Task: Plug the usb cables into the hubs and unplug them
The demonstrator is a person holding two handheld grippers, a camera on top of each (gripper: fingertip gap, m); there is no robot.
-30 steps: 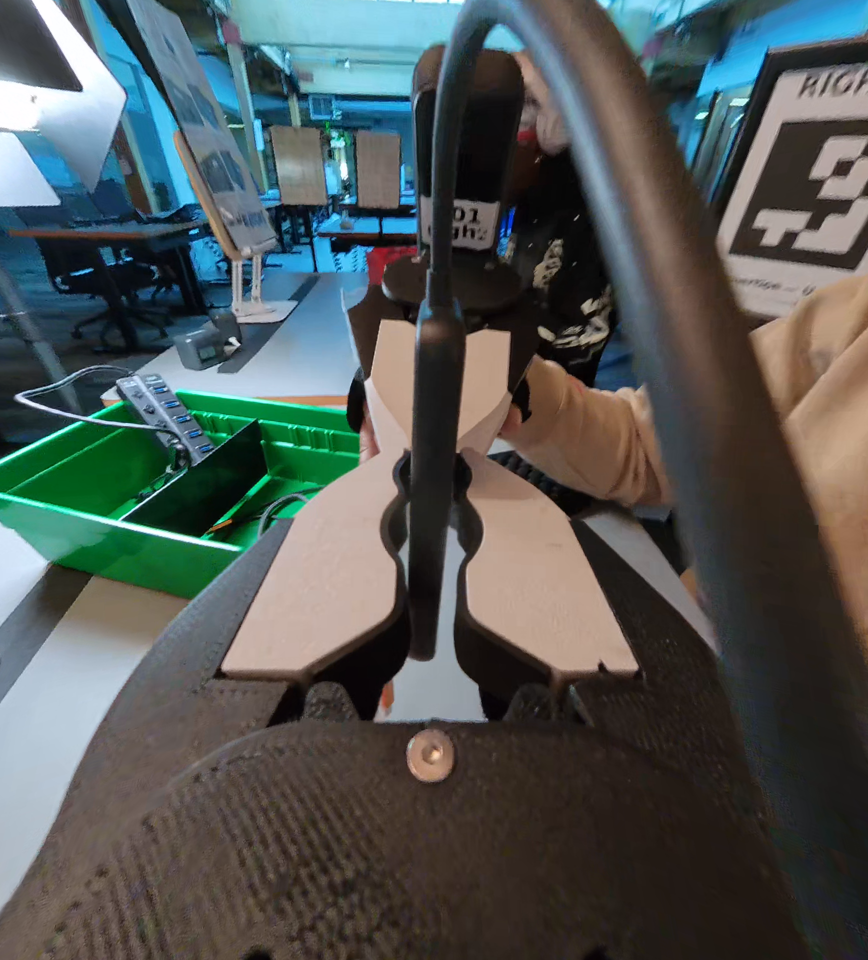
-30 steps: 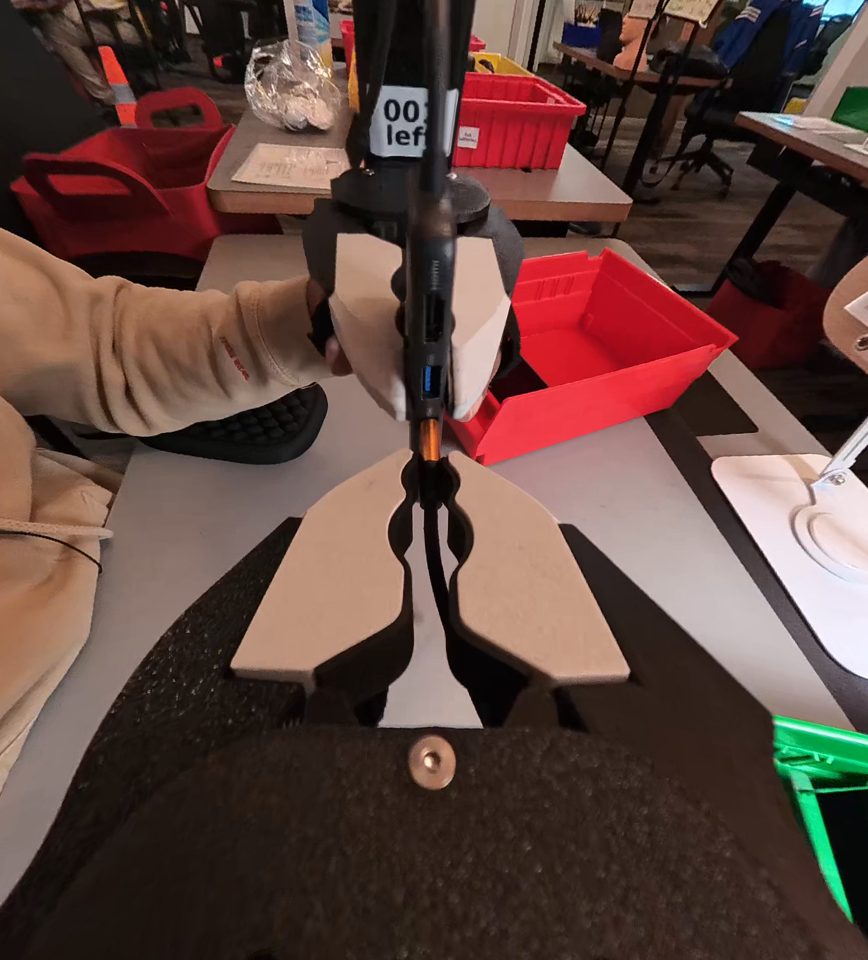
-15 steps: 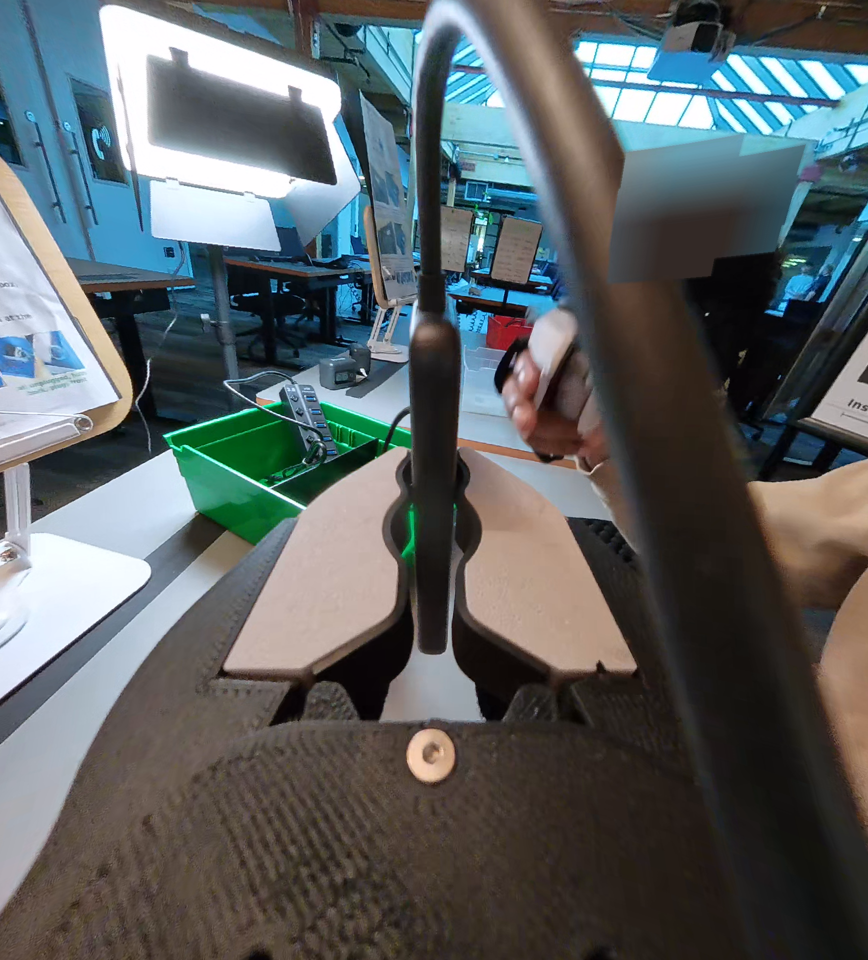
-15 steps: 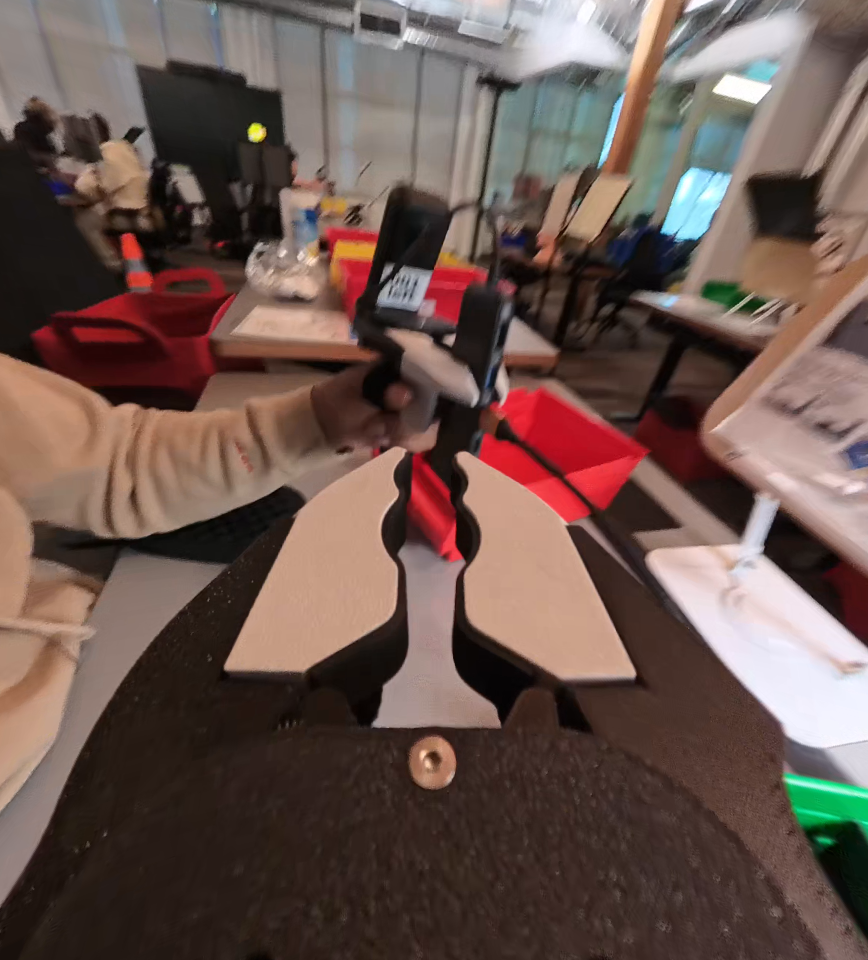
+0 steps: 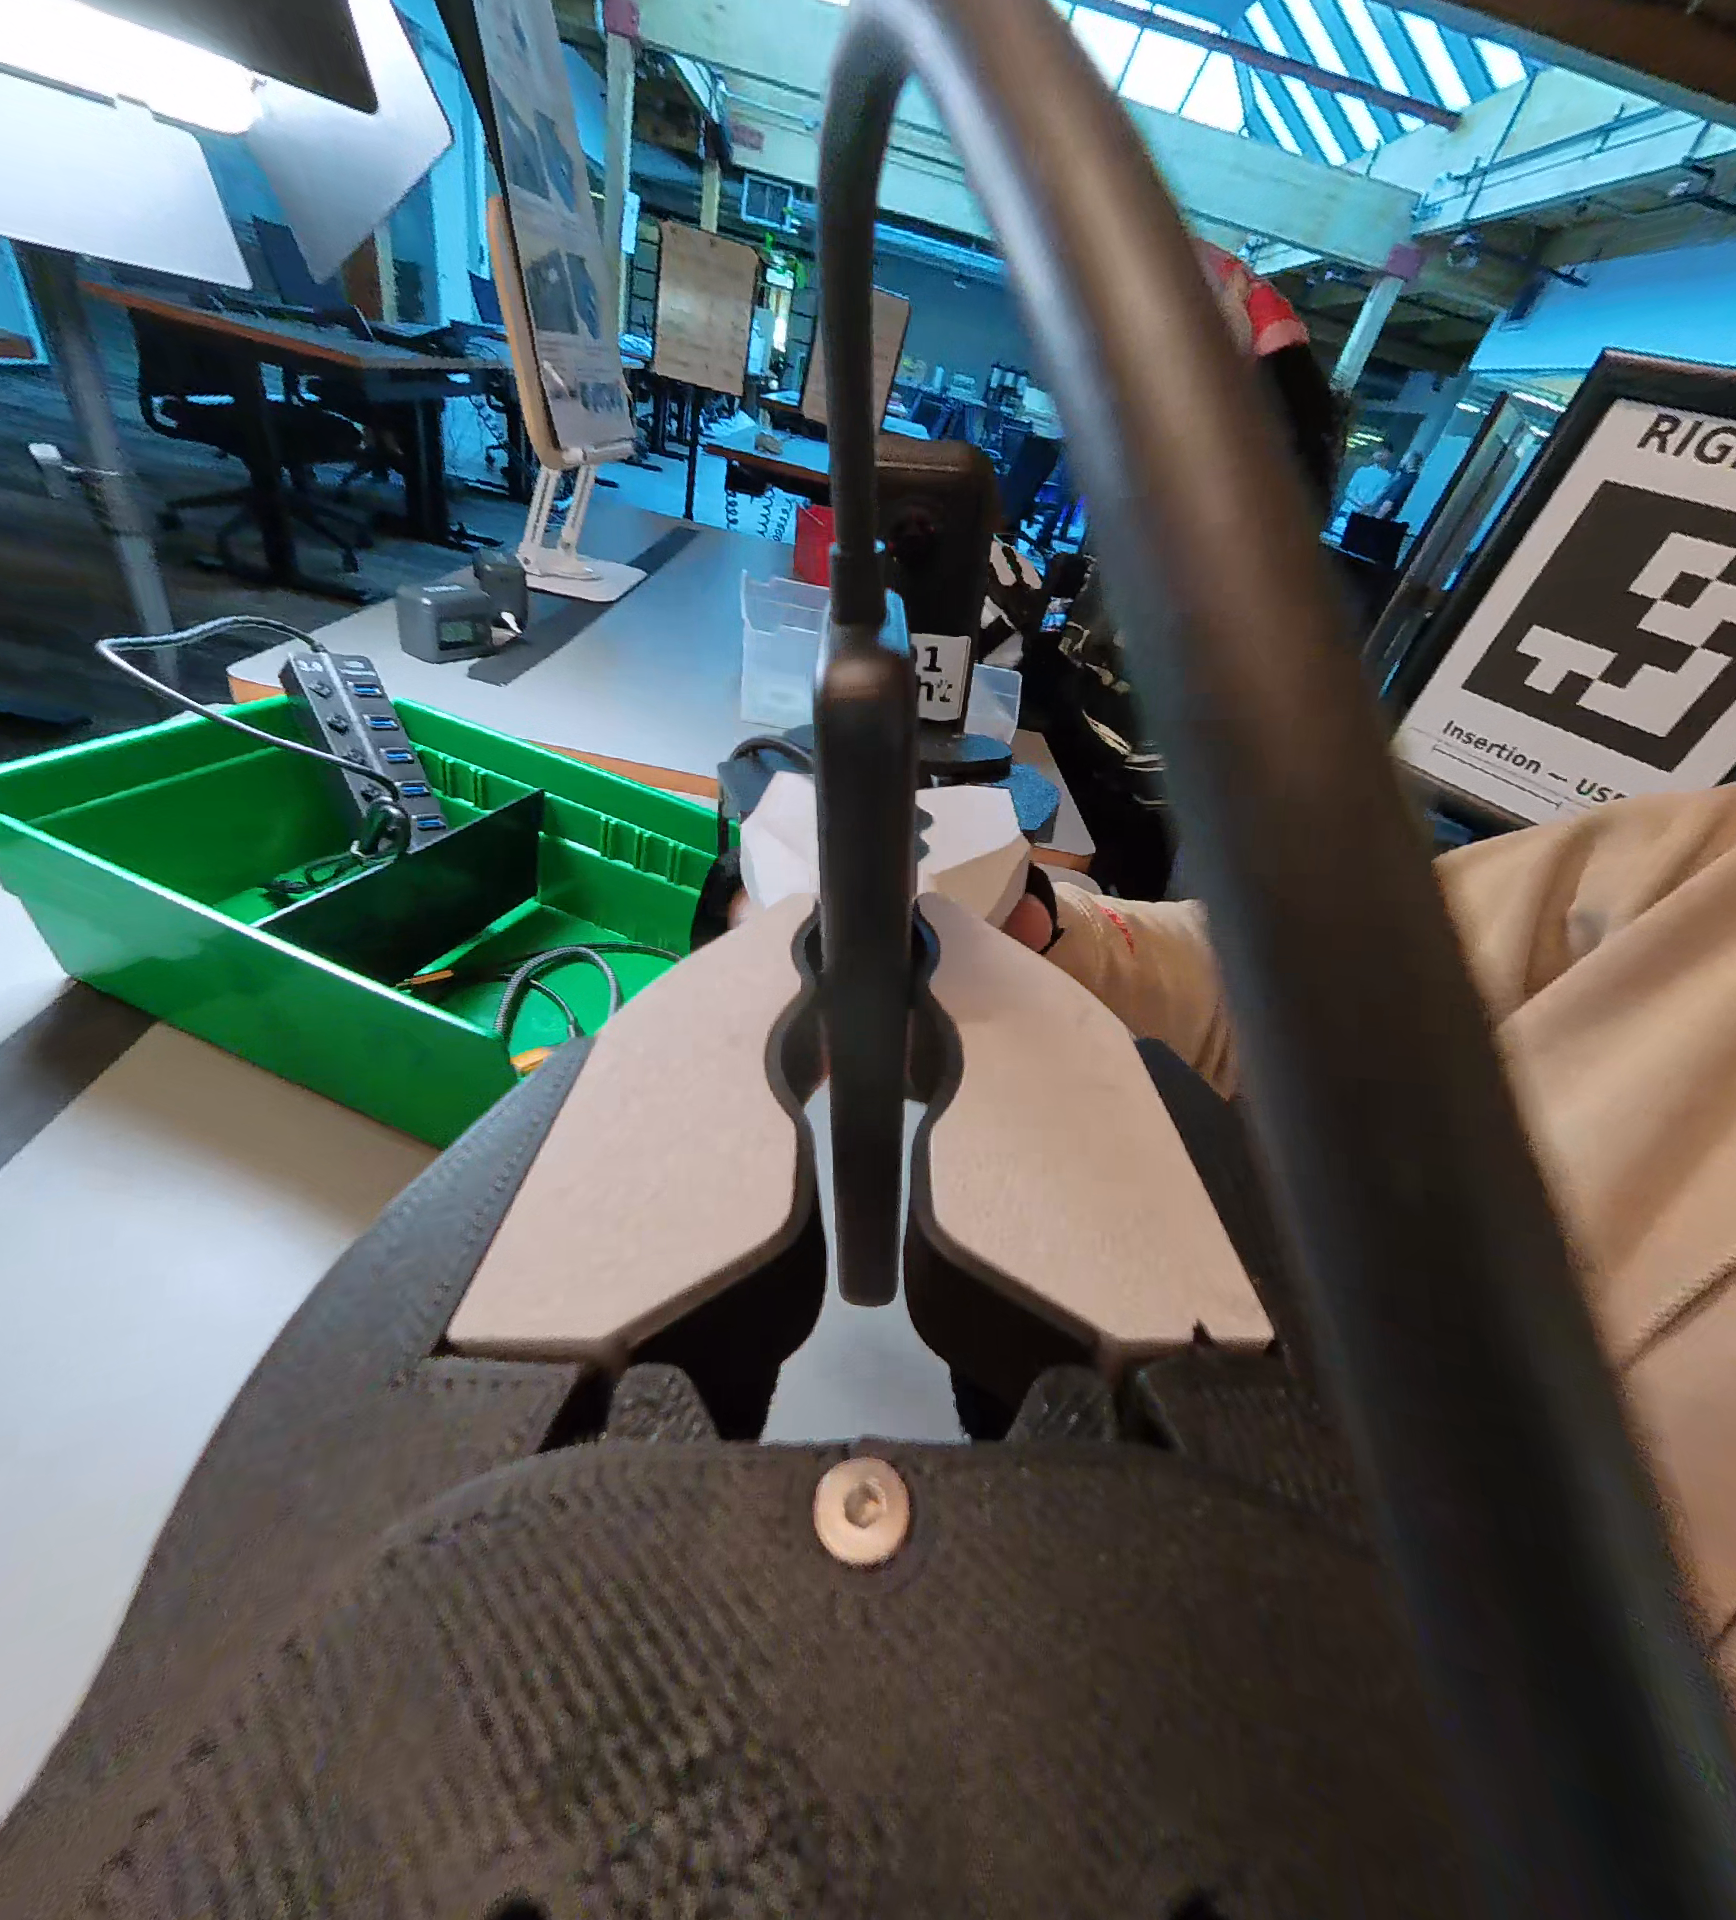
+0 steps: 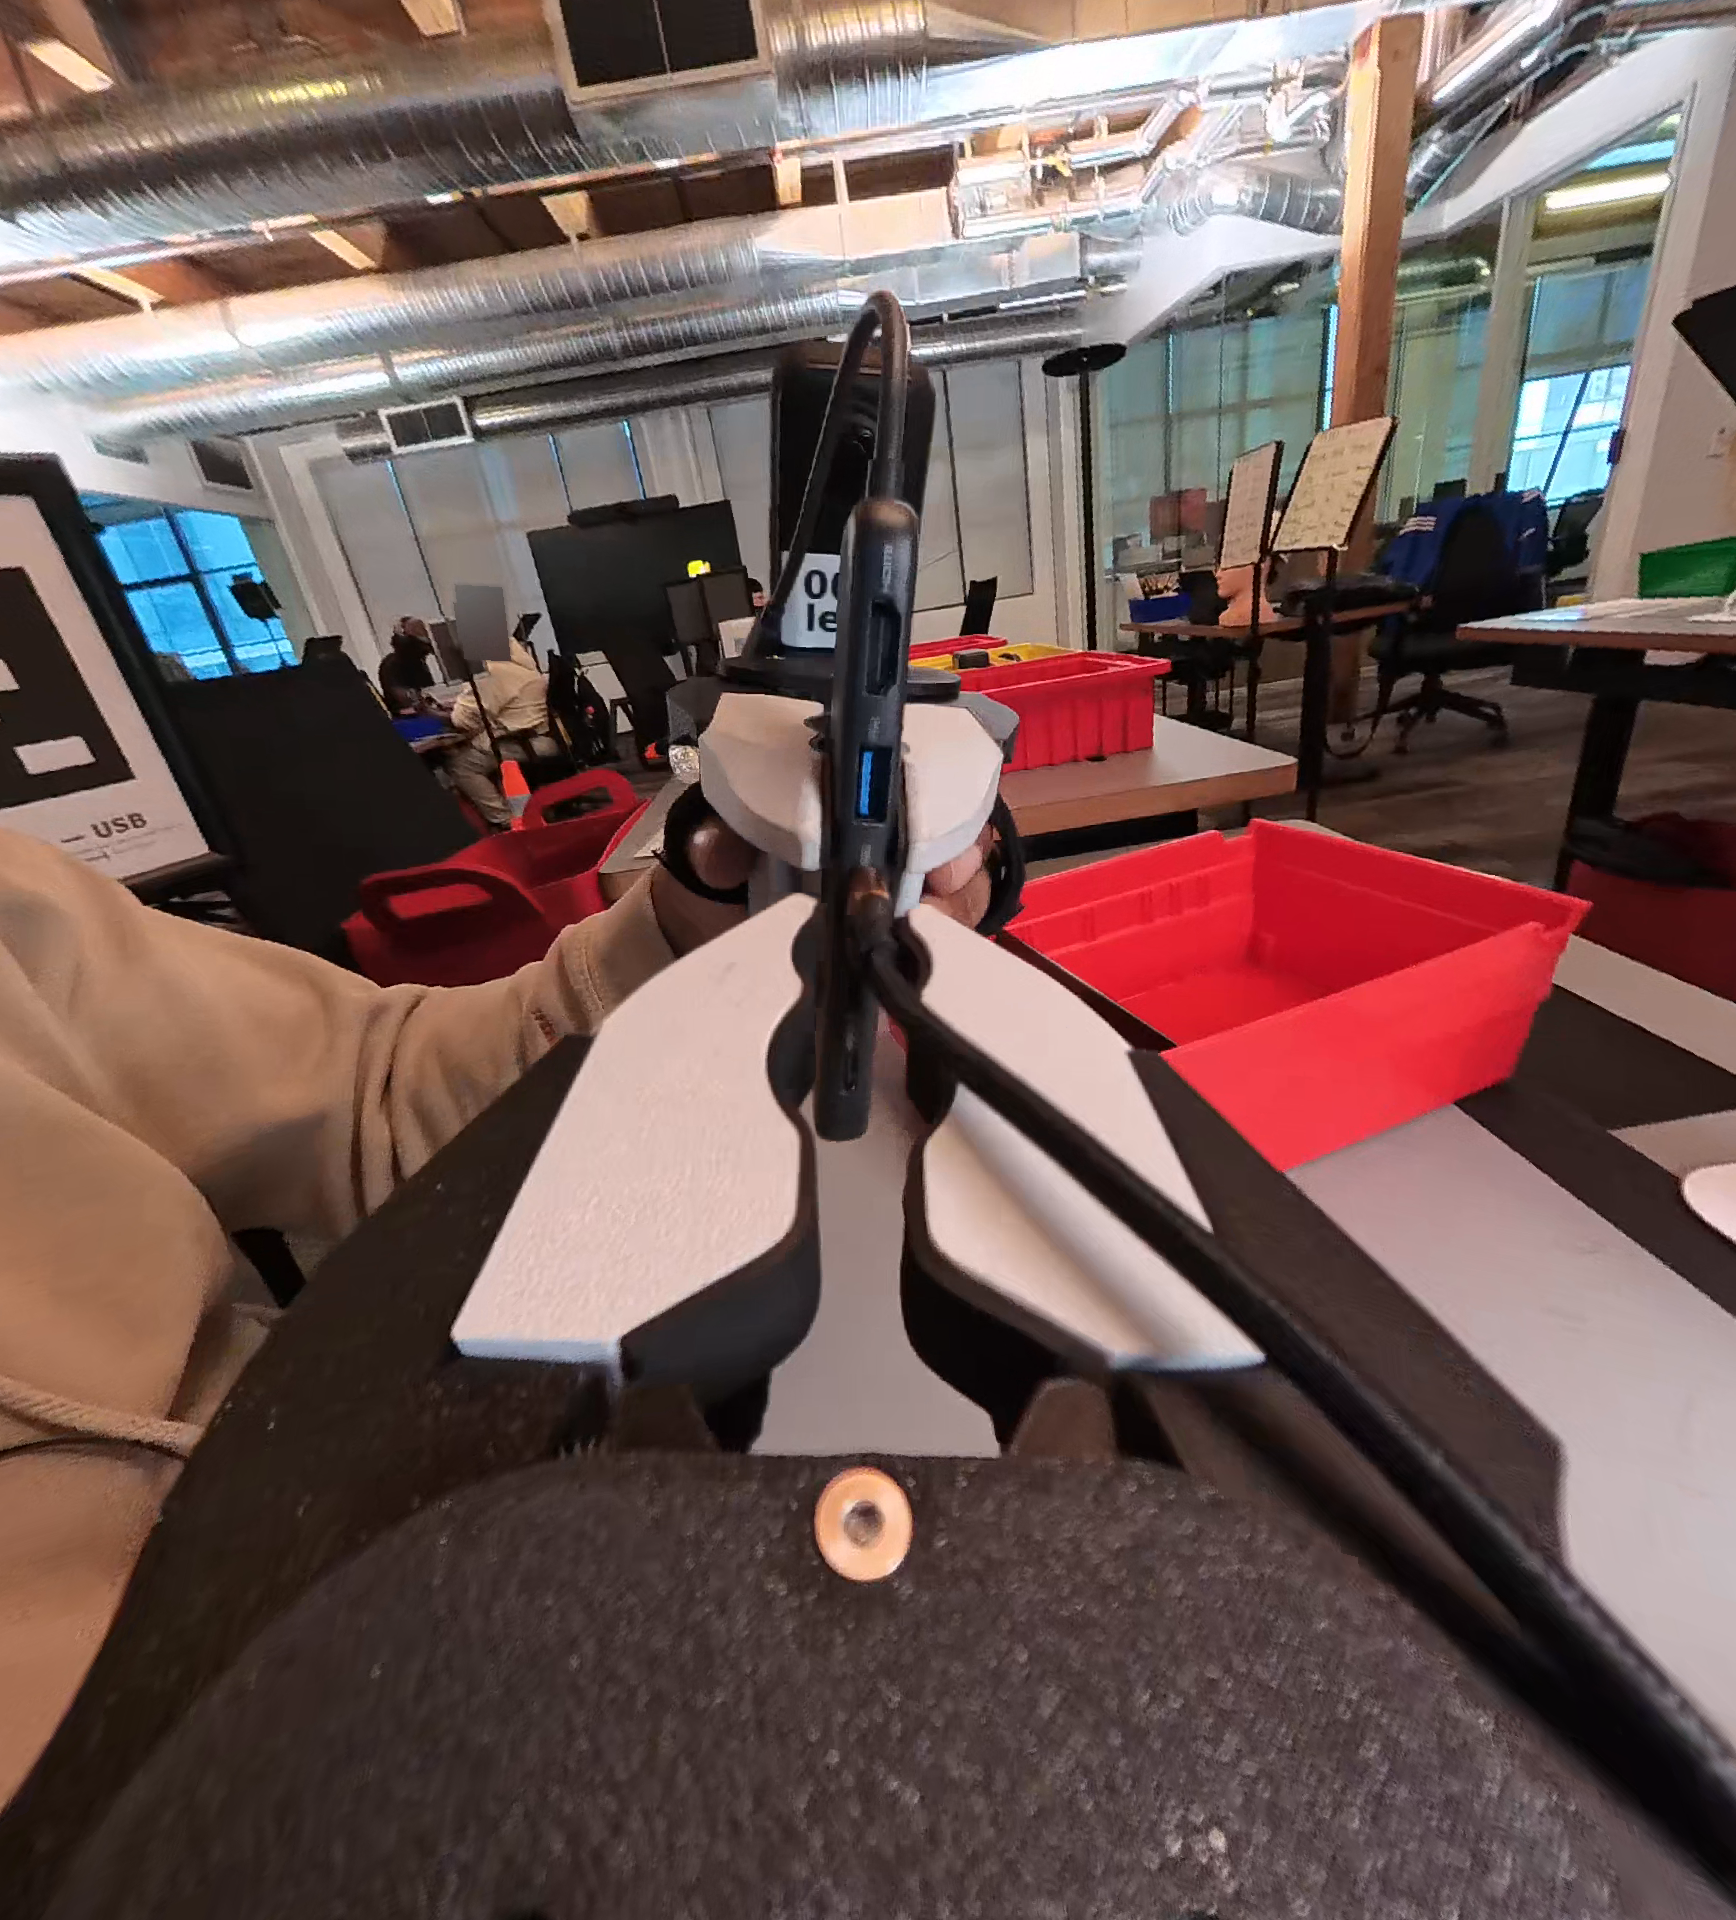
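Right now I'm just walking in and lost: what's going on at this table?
A person holds a hand-held gripper in each hand. The left hand-held gripper is clamped on a slim dark USB hub, held upright. The right hand-held gripper pinches a black cable by its plug, right at the hub's edge.

black textured gripper (image 5: 862, 935) bodies, pale flat wavy-edged fingers (image 5: 656, 1164), one silver screw (image 5: 862, 1509) at each base; white label on far gripper's (image 6: 859, 831) black post; beige sleeves (image 6: 251, 1049).
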